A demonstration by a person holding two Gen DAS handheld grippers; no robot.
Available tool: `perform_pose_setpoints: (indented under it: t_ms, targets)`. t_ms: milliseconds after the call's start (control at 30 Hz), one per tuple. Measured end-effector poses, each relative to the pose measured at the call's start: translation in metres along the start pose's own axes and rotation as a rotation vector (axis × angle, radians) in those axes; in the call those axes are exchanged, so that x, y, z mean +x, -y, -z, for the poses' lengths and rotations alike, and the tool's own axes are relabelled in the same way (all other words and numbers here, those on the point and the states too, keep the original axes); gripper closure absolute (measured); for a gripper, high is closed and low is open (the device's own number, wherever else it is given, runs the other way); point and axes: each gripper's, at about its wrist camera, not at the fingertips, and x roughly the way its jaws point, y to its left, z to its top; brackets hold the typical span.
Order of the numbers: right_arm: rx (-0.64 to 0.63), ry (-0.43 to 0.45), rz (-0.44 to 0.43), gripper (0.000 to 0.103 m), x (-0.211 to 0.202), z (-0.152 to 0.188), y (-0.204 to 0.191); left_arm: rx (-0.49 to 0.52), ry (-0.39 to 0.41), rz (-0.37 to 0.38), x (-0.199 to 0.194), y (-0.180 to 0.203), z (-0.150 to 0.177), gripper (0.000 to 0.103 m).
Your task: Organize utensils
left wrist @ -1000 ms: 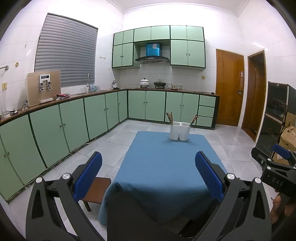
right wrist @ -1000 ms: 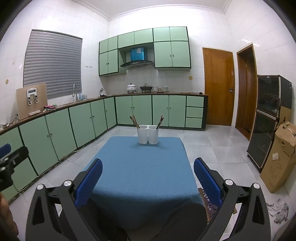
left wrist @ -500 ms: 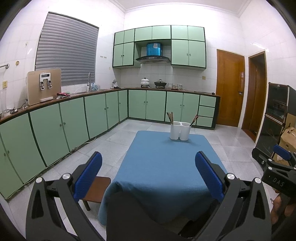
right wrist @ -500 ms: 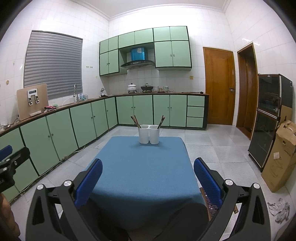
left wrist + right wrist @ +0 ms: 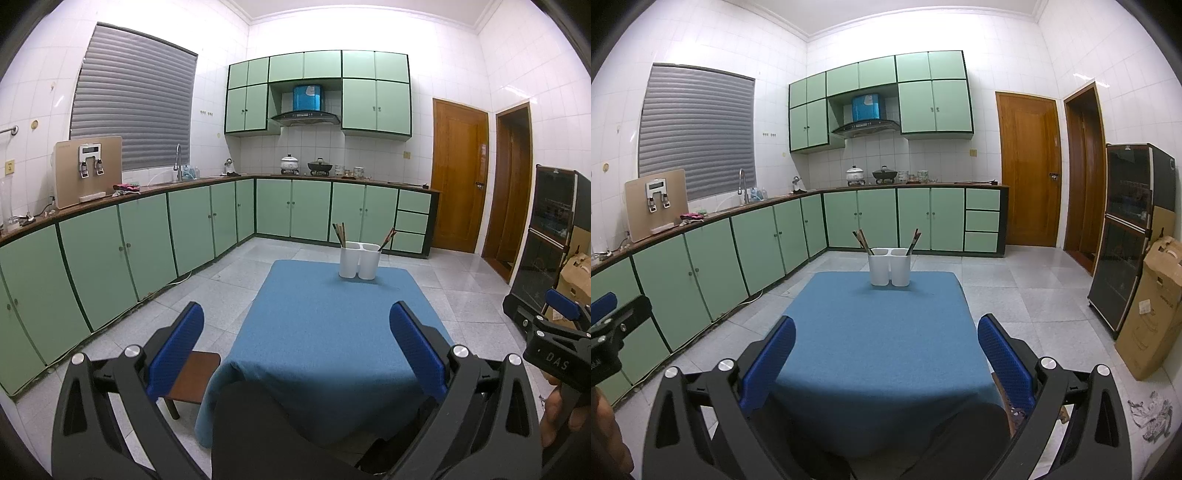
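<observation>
1. Two white cups (image 5: 889,267) stand joined at the far end of the blue counter (image 5: 879,339), with sticks (image 5: 862,240) leaning in each.
2. No sticks lie loose on the counter, so the sorting looks done, or not yet begun.
3. Both the left tongs (image 5: 297,341) and right tongs (image 5: 886,345) are spread wide, holding nothing, well back from the cups.

Two white cups (image 5: 359,260), perhaps five chopsticks (image 5: 340,233)
</observation>
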Motion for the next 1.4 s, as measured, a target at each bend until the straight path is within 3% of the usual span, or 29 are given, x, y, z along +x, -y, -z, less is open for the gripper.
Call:
perform_pose_setpoints:
  t_ms: [1400]
  targets:
    - [0.001, 0.006, -0.002, 0.006, 0.0021, -0.0048, -0.0022, 0.000, 0.006, 0.003, -0.0023, 0.0026, -0.0005, 0.005]
